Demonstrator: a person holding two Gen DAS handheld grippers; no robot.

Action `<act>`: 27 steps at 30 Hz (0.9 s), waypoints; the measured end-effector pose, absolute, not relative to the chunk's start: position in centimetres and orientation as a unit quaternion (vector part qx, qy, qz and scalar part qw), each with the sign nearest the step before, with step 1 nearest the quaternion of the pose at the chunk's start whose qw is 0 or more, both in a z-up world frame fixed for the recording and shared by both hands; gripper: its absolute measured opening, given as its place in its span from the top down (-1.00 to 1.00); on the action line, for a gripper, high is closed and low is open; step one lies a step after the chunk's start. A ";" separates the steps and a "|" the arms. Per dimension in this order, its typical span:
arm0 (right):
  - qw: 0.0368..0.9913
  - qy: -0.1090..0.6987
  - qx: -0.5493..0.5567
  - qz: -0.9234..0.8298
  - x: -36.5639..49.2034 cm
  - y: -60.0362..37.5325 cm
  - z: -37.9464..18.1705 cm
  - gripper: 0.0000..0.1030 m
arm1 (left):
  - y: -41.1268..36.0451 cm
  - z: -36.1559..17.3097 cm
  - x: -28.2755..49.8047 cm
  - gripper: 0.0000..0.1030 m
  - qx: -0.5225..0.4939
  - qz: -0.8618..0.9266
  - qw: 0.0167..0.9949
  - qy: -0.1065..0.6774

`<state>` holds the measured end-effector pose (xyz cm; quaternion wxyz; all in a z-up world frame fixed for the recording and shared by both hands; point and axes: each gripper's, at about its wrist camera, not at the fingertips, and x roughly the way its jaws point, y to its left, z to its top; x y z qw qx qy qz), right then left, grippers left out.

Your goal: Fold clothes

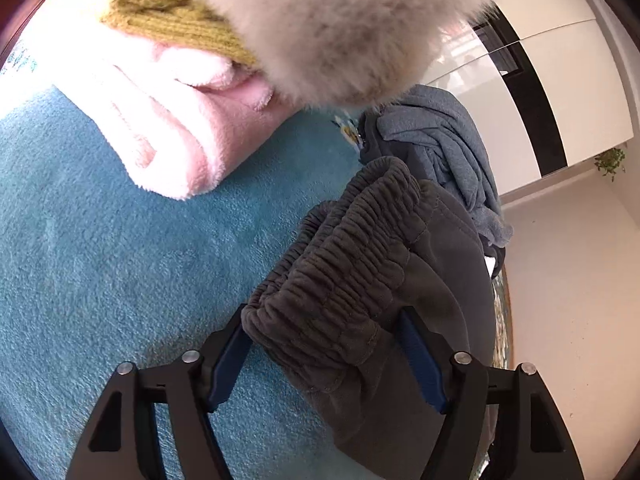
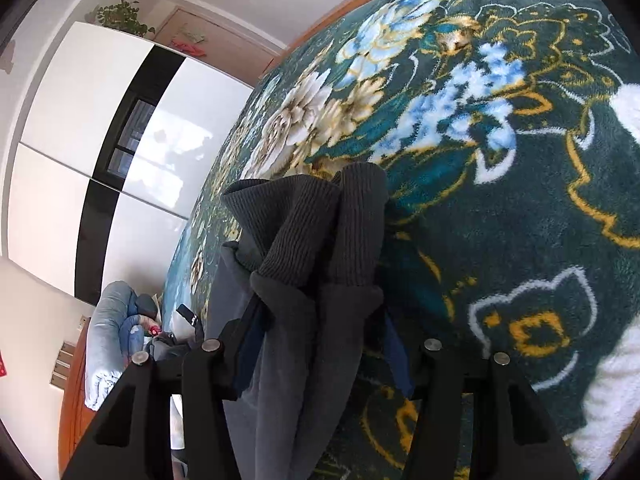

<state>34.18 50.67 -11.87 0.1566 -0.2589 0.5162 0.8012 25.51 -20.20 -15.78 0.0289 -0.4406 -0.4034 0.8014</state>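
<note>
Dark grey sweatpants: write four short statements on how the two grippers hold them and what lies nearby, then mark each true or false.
1. The left gripper grips the sweatpants at the elastic waistband. True.
2. The right gripper is empty. False: its jaws clamp the ribbed cuffs.
3. A folded pink fleece lies on the blue blanket. True.
4. The right wrist view shows a plain white sheet. False: it shows a floral blanket.
</note>
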 end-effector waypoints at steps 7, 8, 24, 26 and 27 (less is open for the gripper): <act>0.124 0.487 -0.230 0.833 34.2 48.5 -6.4 0.72 | -21.4 -11.2 26.3 0.20 -0.406 0.823 0.052 -0.395; 0.109 0.484 -0.216 0.841 34.7 48.1 -5.0 0.72 | -22.0 -10.0 26.9 0.21 -0.396 0.823 0.066 -0.401; 0.103 0.488 -0.268 0.825 47.5 44.4 -11.5 0.71 | -28.4 -14.2 34.7 0.18 -0.479 0.807 0.066 -0.339; 0.108 0.497 -0.275 0.816 47.7 44.6 -11.4 0.63 | -28.5 -14.2 34.7 0.16 -0.481 0.804 0.070 -0.341; 0.114 0.492 -0.284 0.815 47.9 44.5 -11.1 0.61 | -28.5 -14.1 34.7 0.10 -0.481 0.804 0.072 -0.341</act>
